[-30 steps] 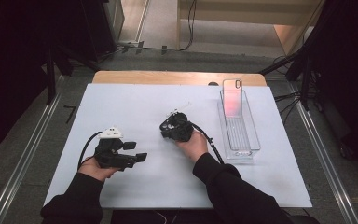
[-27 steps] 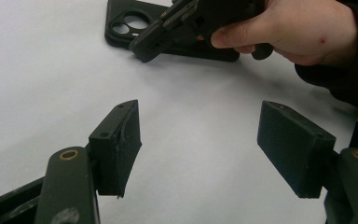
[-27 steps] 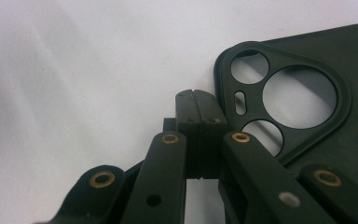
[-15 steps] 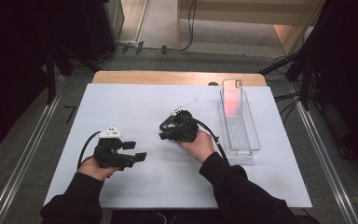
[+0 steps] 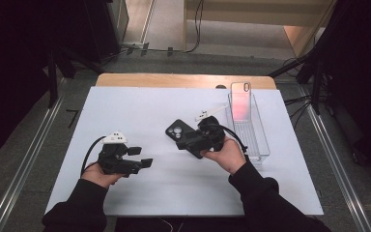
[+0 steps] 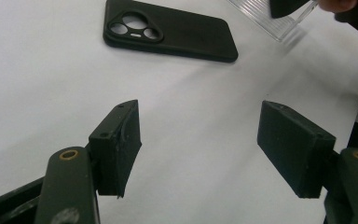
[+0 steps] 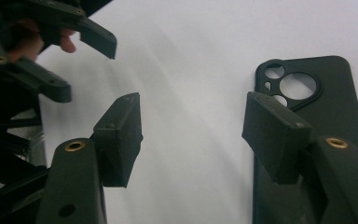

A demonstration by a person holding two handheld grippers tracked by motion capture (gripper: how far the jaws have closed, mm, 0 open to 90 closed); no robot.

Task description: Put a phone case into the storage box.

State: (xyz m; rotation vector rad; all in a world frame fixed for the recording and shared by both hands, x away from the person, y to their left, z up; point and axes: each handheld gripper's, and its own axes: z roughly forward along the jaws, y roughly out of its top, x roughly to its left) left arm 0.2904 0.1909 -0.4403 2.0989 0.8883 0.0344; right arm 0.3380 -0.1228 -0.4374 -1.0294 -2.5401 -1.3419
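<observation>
A black phone case (image 5: 176, 129) lies flat on the white table top (image 5: 183, 188), camera cutout up. My right gripper (image 5: 189, 141) hovers just right of it. Its jaws have just been opening and stand apart with nothing between them. In the right gripper view the black phone case (image 7: 317, 109) lies under and behind the right jaw of the right gripper (image 7: 191, 135). My left gripper (image 5: 142, 158) rests low at the front left, open and empty. The left gripper (image 6: 200, 140) faces the black phone case (image 6: 172, 30), which lies farther off.
A clear plastic bin (image 5: 249, 130) stands at the right, and a clear pinkish phone case (image 5: 241, 100) leans upright at its far end. The bin's corner (image 6: 279, 23) shows in the left gripper view. The table's wooden far edge (image 5: 174, 80) lies behind.
The right gripper has opened and drawn back to the right and up. The black phone case, covered by it before, now lies bare on the table. The left gripper has not moved.
</observation>
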